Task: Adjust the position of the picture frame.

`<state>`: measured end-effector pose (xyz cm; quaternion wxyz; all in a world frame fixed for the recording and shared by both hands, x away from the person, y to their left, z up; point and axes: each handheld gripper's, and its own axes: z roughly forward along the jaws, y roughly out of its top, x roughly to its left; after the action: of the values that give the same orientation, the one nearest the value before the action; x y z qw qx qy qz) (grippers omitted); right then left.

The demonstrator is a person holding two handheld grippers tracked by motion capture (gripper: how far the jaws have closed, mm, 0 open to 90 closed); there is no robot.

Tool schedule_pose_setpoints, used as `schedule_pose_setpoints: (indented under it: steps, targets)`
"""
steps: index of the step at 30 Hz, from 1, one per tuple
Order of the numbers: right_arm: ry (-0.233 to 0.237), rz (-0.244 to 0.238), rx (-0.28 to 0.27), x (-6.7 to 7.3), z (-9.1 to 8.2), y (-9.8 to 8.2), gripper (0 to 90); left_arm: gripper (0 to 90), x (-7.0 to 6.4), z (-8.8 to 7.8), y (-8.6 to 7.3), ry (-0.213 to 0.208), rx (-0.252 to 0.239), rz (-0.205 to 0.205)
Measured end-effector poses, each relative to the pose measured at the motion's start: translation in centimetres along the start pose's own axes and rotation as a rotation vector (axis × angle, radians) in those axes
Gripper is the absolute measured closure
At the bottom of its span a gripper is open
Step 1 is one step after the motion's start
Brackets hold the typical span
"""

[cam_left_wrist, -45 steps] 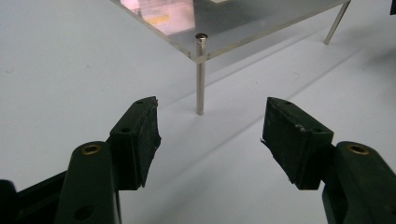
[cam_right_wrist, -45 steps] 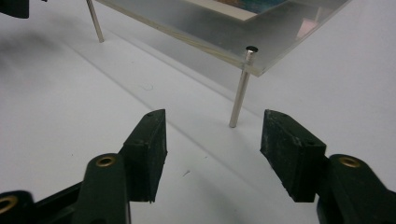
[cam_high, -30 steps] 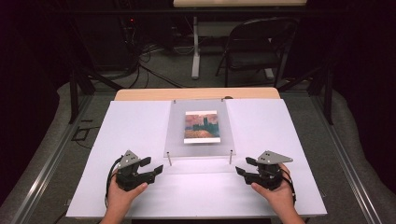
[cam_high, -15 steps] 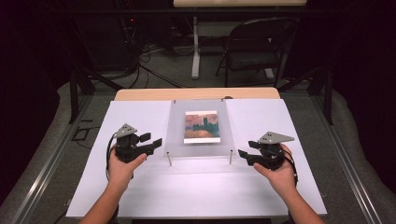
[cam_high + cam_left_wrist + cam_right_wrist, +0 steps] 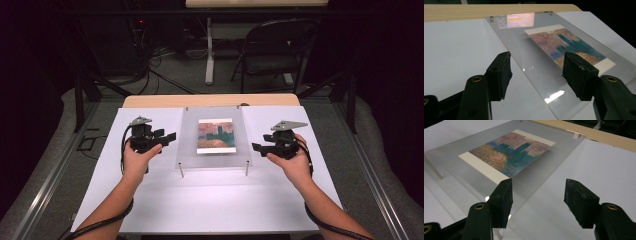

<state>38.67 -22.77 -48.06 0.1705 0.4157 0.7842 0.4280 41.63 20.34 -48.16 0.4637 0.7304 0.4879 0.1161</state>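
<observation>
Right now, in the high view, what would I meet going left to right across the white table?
Left gripper → clear acrylic frame on metal standoffs → painted print inside it → right gripper.
</observation>
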Motion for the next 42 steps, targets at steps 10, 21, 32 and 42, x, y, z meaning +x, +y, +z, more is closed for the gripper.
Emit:
schedule_pose_setpoints:
  steps: [10,21,32,42]
  targets:
    - [-0.013,-0.012,-0.011,-1.7,2.4,2.1,37.7,39.4,1.1,2.7,1.7,0.044,0.040,0.002]
    - [-0.037,0.058,-0.022,-3.4,5.6,2.9,37.7,39.5,1.4,5.4,2.1,0.035,0.056,-0.021]
    - [-0.050,0.102,0.024,-3.5,8.7,3.6,38.1,39.4,2.3,7.8,2.7,0.067,0.062,-0.063]
    - [-0.045,0.161,0.029,-4.3,10.1,3.8,36.8,38.9,2.3,9.2,2.3,0.064,0.087,-0.086]
